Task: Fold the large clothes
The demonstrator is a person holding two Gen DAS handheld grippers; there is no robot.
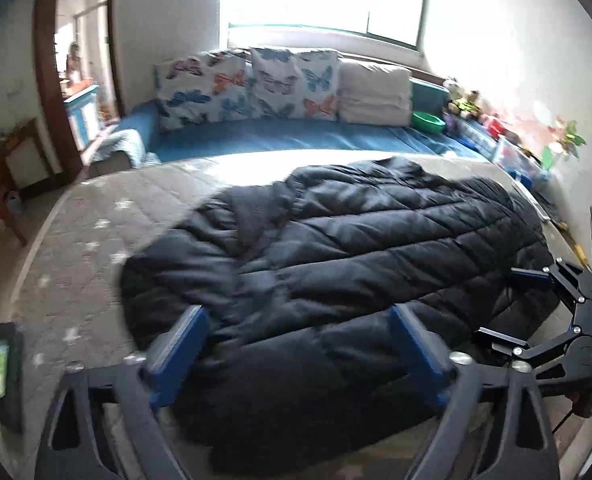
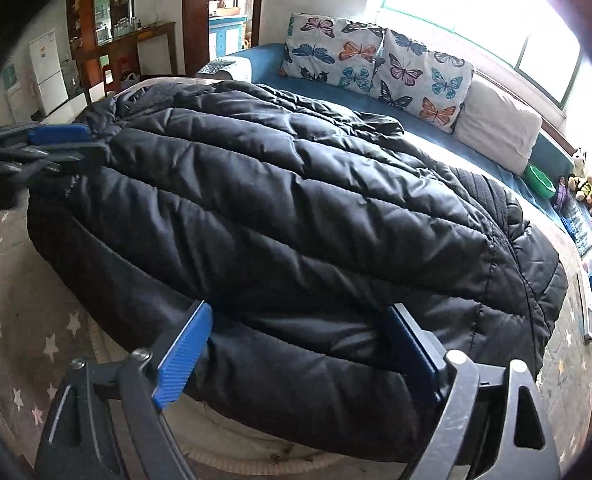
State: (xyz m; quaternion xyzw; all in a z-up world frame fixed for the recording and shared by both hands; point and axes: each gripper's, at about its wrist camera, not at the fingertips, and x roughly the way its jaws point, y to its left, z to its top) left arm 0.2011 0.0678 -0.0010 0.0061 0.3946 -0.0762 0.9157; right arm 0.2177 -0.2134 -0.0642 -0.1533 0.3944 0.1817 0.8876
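Note:
A large black quilted puffer jacket (image 1: 336, 264) lies spread on a grey star-patterned bed cover (image 1: 76, 248); it also fills the right wrist view (image 2: 296, 208). My left gripper (image 1: 300, 344) is open, its blue pads (image 1: 180, 348) wide apart over the jacket's near edge. My right gripper (image 2: 296, 344) is open just above the jacket's near hem, holding nothing. The right gripper shows at the right edge of the left wrist view (image 1: 508, 304). The left gripper shows at the left edge of the right wrist view (image 2: 56, 144).
Butterfly-print pillows (image 1: 248, 84) and a white pillow (image 1: 376, 92) rest on a blue sofa (image 1: 296, 136) behind the bed. A green bowl (image 1: 428, 120) and toys (image 1: 464, 100) sit along the right wall. A doorway (image 1: 80, 76) and wooden furniture (image 2: 120, 52) are at left.

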